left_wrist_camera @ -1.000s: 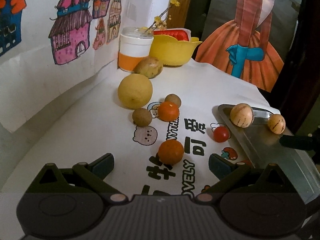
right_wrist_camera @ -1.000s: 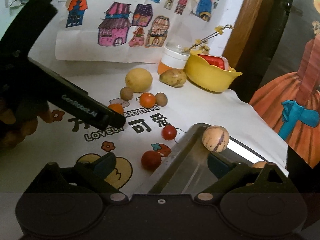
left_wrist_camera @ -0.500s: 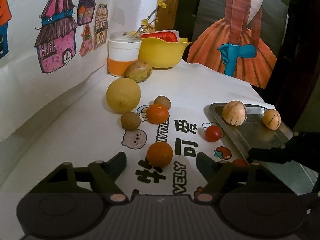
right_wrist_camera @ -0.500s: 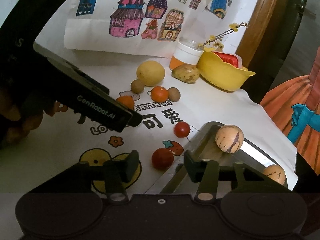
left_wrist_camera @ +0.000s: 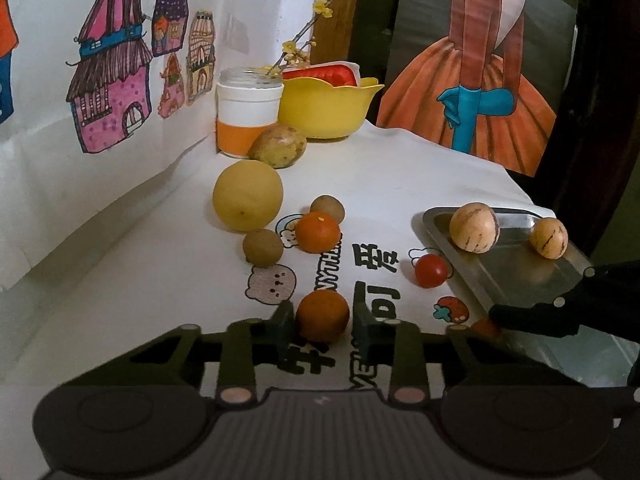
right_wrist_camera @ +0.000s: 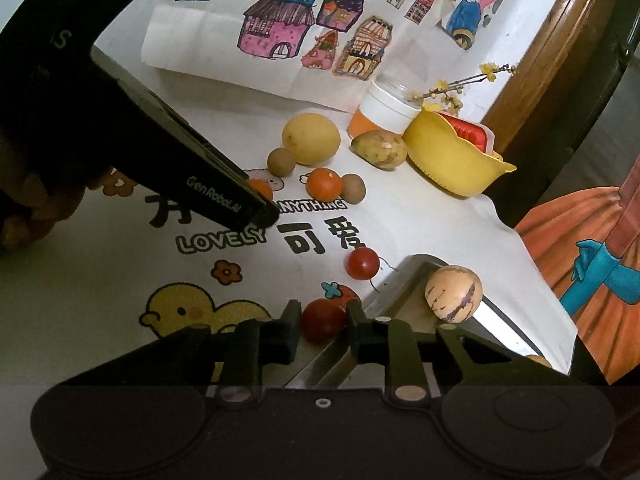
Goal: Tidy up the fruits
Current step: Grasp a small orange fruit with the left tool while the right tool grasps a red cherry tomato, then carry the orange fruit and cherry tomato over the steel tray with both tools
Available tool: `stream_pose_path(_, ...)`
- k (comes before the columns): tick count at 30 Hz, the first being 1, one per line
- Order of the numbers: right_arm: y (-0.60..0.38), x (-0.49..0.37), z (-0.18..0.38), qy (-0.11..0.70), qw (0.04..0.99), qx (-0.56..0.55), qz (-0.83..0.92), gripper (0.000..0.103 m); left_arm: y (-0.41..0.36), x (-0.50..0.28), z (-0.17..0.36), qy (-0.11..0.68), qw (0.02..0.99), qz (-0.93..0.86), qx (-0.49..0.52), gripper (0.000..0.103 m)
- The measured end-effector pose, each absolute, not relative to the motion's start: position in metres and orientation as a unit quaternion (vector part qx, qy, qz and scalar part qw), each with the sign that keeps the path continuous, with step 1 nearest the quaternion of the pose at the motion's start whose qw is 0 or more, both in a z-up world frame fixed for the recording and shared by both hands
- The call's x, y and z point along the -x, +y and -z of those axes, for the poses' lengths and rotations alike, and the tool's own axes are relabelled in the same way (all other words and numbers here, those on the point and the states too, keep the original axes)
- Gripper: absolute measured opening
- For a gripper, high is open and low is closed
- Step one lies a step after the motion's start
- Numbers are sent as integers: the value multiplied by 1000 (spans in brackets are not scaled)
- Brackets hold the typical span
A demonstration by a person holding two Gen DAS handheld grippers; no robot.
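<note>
My left gripper (left_wrist_camera: 323,320) is shut on a small orange (left_wrist_camera: 322,315) that rests on the printed cloth. In the right wrist view my right gripper (right_wrist_camera: 323,322) is shut on a red tomato (right_wrist_camera: 322,319) beside the metal tray's (right_wrist_camera: 404,280) near edge. Two striped tan fruits (left_wrist_camera: 473,227) (left_wrist_camera: 549,237) lie in the metal tray (left_wrist_camera: 516,276). Loose on the cloth are a second tomato (left_wrist_camera: 431,271), another orange (left_wrist_camera: 317,232), two brown round fruits (left_wrist_camera: 263,247) (left_wrist_camera: 327,208), a big yellow fruit (left_wrist_camera: 247,195) and a speckled mango-like fruit (left_wrist_camera: 277,145).
A yellow bowl (left_wrist_camera: 326,108) holding a red item and a white-and-orange jar (left_wrist_camera: 248,118) with a twig stand at the back by the wall. Drawings of houses cover the wall on the left. The table drops off on the right behind the tray.
Both grippers have gone from open to shut: the left closed on the near orange, the right on the near tomato. Both moved slightly forward.
</note>
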State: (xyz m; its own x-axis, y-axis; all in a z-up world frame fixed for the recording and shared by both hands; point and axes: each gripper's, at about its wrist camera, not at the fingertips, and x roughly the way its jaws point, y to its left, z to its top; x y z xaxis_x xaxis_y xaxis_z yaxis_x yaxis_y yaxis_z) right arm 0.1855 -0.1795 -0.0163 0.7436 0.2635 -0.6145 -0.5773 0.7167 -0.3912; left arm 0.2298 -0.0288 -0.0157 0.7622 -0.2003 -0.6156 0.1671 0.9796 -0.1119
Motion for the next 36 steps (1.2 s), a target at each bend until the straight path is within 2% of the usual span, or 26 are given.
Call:
stream_pose_path(16, -198, -174, -1, 236, 906, 257, -241, 24, -52, -221, -4, 316, 943, 108, 15, 30)
stream_pose_path(27, -262, -177, -21, 223, 925, 240, -193, 24, -108, -226, -16, 299, 944, 138, 28, 30)
stream_pose_path(36, -314, -187, -15, 228, 937, 212, -158, 24, -156, -241, -9, 312, 935, 164, 22, 30)
